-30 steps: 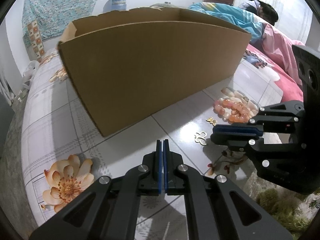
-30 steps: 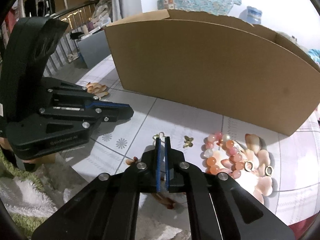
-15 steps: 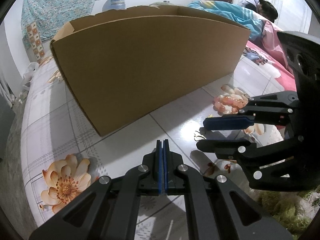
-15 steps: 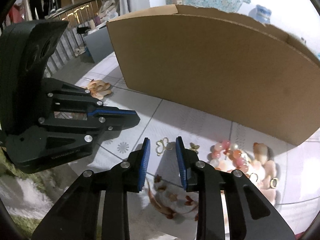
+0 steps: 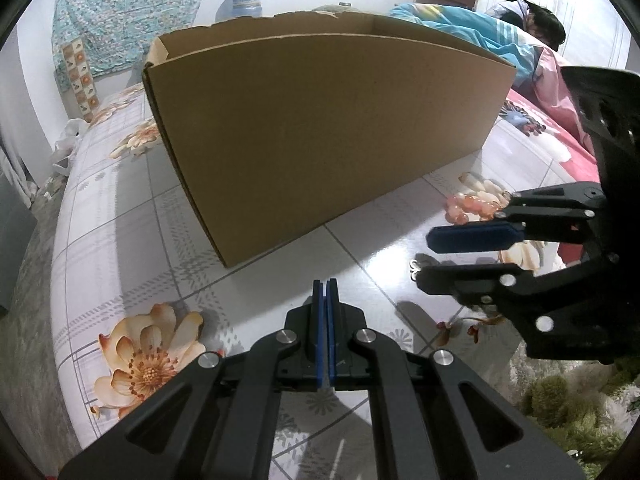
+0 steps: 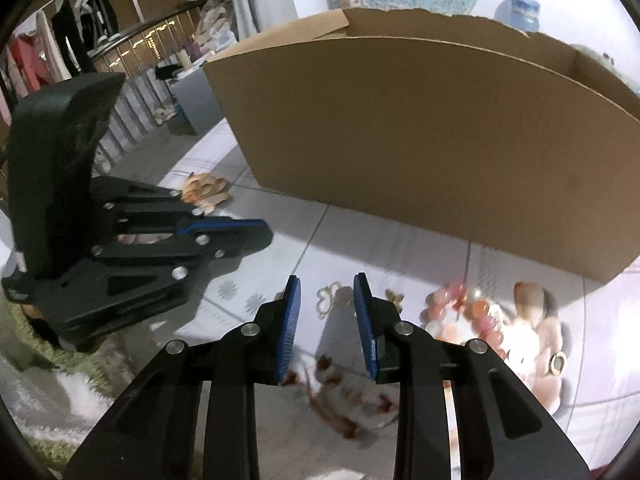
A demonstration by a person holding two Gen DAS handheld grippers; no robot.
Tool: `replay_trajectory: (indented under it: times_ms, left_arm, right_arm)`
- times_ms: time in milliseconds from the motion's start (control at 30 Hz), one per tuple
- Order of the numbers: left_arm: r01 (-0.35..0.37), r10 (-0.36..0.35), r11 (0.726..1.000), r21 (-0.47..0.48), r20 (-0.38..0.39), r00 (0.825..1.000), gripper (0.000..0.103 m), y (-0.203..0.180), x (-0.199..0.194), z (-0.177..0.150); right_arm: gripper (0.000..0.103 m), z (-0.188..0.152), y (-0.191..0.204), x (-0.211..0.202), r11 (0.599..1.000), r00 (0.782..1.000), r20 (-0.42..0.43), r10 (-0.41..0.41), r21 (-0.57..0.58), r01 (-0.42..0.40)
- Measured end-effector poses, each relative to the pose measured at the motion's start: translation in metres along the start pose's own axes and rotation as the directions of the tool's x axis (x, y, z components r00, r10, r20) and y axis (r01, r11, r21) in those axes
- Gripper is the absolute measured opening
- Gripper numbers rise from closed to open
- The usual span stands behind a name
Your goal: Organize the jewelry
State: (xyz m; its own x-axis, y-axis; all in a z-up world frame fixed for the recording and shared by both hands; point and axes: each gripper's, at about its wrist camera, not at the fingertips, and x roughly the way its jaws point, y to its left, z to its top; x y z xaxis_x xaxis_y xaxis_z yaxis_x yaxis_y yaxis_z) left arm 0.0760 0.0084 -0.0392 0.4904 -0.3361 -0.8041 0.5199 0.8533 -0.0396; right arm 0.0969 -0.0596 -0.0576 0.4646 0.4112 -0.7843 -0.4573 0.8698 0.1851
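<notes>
Left wrist view. Cardboard box (image 5: 320,140) stands open-topped on the floral sheet (image 5: 120,220), its near wall a long plain face, its near corner just ahead of the left gripper (image 5: 325,292). Left tongs pressed together, nothing between the blue pads. Bare sheet lies between box corner and tongs, and more runs left of the box out to the sheet's edge. Right of the box's near wall, the right gripper (image 5: 424,258) reaches in from the side, its pads parted. Just beyond its tips, a small gold clover piece (image 5: 416,266) peeks out; pink-orange bead bracelet (image 5: 468,208) lies behind it, near the box's right end.

Right wrist view. Right gripper (image 6: 326,292) tongs at a narrow gap, holding nothing. The gold clover piece (image 6: 326,300) lies flat on the sheet in line with the gap, just past the tips, in front of the box (image 6: 420,140). A small gold butterfly piece (image 6: 394,296) sits just right of the right pad. The bead bracelet (image 6: 464,308) and a gold ring (image 6: 558,362) lie further right, below the box's right end; blurred. Left gripper (image 6: 260,230) rests left of the box's near wall, with an open strip of sheet along the wall's foot.
</notes>
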Motion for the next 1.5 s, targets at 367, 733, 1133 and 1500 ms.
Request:
replay_trajectory:
  times_ms: [367, 733, 1133, 1500]
  left_arm:
    - [-0.001, 0.001, 1.000, -0.005, 0.001, 1.000, 0.001, 0.001, -0.001, -0.002]
    - [-0.009, 0.009, 1.000, -0.003, 0.003, 1.000, 0.001, 0.001, -0.003, -0.002]
    - [-0.009, 0.009, 1.000, -0.013, 0.001, 1.000, 0.001, 0.003, -0.001, -0.002]
    - [-0.009, 0.009, 1.000, -0.023, 0.002, 1.000, 0.001, 0.003, 0.000, -0.001]
  right_arm:
    - [0.028, -0.011, 0.013, -0.006, 0.999, 0.999, -0.018, 0.046, -0.010, -0.047]
    - [0.028, -0.008, 0.015, 0.001, 0.977, 0.999, -0.023, -0.029, -0.213, 0.024]
    - [0.028, -0.011, 0.010, -0.008, 0.992, 0.996, -0.056, 0.069, -0.105, -0.074]
    - [0.028, -0.008, 0.033, 0.013, 0.986, 0.986, 0.008, -0.165, -0.023, 0.165]
